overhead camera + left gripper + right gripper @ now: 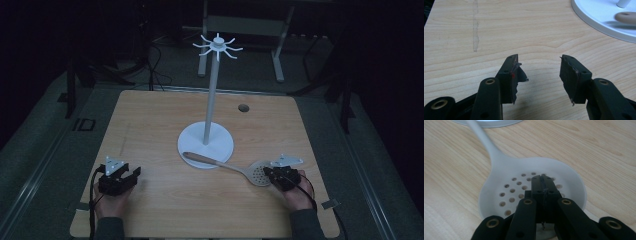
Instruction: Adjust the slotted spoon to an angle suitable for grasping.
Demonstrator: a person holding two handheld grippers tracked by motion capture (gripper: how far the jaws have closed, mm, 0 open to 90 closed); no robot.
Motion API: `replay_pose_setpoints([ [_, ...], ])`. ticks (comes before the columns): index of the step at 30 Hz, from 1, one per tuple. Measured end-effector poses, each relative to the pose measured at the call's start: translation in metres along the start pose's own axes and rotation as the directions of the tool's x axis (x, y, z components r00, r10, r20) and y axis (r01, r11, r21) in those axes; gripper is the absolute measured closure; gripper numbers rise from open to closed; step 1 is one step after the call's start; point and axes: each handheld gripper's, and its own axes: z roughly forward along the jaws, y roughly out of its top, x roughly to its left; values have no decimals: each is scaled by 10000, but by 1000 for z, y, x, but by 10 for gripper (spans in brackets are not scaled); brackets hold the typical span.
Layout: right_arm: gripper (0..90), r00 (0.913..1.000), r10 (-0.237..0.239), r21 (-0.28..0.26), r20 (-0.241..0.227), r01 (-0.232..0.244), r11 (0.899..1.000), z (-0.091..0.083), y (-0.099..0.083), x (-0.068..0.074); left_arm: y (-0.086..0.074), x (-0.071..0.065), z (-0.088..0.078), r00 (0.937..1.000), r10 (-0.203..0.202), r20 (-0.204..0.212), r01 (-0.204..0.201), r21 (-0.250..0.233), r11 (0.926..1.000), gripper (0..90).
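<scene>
- The pale grey perforated skimmer spoon with a wooden handle point(227, 166) lies flat on the light wooden tabletop point(165, 205), on the right half near the front edge
- Its round bowl with many small holes point(531, 192) is toward the right side, and the brown wooden end of the handle point(627, 17) rests on the round white base of the stand point(192, 142)
- The right gripper point(272, 173) is just over the bowl of the spoon; its black fingers point(537, 185) are pressed together with no gap, above the holes, and nothing is seen between them
- I cannot tell if the closed fingers touch the bowl or only hover over it
- The white utensil stand with a tall thin pole and curved hooks on top point(212, 95) is in the middle of the tabletop, just behind the spoon
- The left gripper point(134, 173) is well apart from the spoon, at the left front of the tabletop; its fingers point(510, 72) stand wide and hold nothing, only bare wood is between them
- A small dark round hole point(243, 107) is in the tabletop behind the stand, toward the right
</scene>
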Motion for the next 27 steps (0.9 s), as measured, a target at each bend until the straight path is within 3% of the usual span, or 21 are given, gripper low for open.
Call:
replay_pose_setpoints([
  [11,861,9993,-344,36,113,344,9994,-8,7,6,0,0,0,10000,-32,-17,32,-5,10000,499],
  [17,833,9976,-697,-234,11,697,9973,-10,24,10,0,0,1,10000,-9,-3,9,26,10000,498],
  [27,810,9935,-974,-590,-582,940,9938,1,56,17,0,0,1,10000,-38,23,38,11,10000,493],
])
